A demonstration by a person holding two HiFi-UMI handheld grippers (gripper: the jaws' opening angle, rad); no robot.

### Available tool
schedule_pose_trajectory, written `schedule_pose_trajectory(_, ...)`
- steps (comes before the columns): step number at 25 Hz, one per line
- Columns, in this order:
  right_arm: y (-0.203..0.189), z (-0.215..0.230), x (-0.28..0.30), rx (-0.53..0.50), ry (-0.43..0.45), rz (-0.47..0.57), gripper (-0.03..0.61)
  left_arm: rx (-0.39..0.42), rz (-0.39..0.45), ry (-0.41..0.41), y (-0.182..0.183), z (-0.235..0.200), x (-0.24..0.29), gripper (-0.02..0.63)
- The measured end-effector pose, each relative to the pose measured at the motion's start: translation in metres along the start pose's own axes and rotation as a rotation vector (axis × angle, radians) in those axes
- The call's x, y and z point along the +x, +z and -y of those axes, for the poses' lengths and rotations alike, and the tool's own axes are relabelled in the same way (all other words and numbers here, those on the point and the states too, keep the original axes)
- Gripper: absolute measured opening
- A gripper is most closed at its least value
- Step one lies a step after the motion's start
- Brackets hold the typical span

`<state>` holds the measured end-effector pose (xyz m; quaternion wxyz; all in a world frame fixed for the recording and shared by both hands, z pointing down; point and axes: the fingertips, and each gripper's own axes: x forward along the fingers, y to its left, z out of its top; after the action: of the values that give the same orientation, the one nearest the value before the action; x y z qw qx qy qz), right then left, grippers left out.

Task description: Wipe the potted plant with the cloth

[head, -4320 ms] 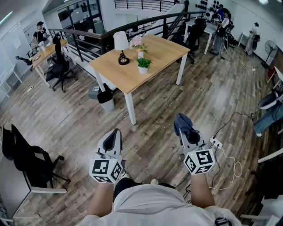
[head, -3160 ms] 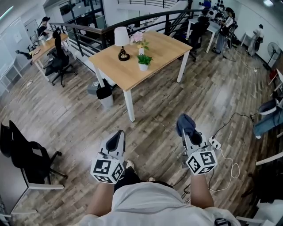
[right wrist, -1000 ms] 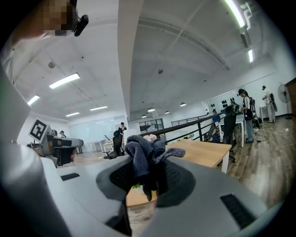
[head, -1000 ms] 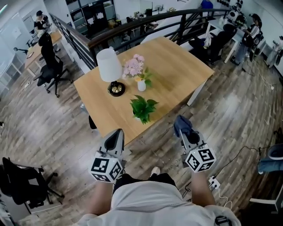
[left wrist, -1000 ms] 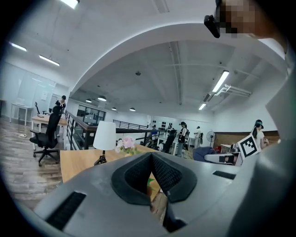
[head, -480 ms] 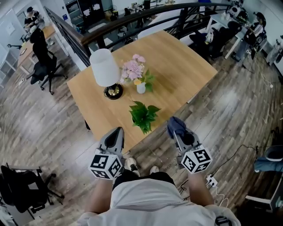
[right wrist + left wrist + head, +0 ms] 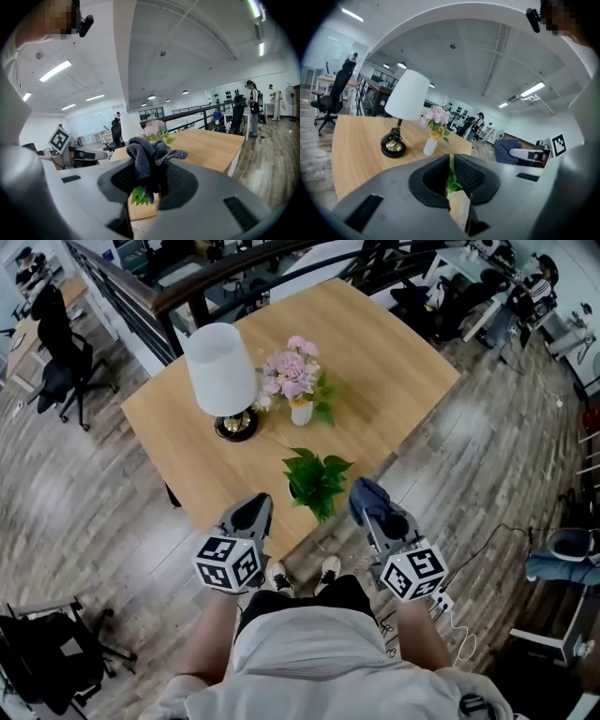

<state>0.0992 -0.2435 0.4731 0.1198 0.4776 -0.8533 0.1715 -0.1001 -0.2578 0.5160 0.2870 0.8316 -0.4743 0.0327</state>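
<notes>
Flanking potted plant (image 7: 316, 480): right claw (image 7: 372, 509) clamping cloth (image 7: 367, 492), left claw (image 7: 251, 513) closed, empty.

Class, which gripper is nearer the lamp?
Left. The left gripper hangs at the table edge, on the lamp's near side; the right gripper is farther right, past the plant.

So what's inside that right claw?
A dark grey-blue cloth, bunched and pinched in the right claw. Its clamped part is hidden between the jaws; the potted plant behind is mostly covered, only leaves showing.
</notes>
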Motion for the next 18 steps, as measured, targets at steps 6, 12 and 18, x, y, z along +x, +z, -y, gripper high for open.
schedule_pose_trajectory(6, -0.008, 0.022, 0.016, 0.028, 0.016, -0.042, 0.153, -0.176, -0.155, -0.015, -0.052, -0.027, 0.053, 0.031)
schedule_pose_trajectory(12, -0.031, 0.028, 0.029, 0.094, 0.067, -0.099, 0.153, -0.400, -0.290, -0.058, -0.095, -0.040, 0.096, 0.104)
schedule_pose_trajectory(18, -0.054, 0.007, 0.038, 0.206, 0.192, -0.162, 0.153, -0.502, -0.316, -0.062, -0.114, -0.039, 0.113, 0.103)
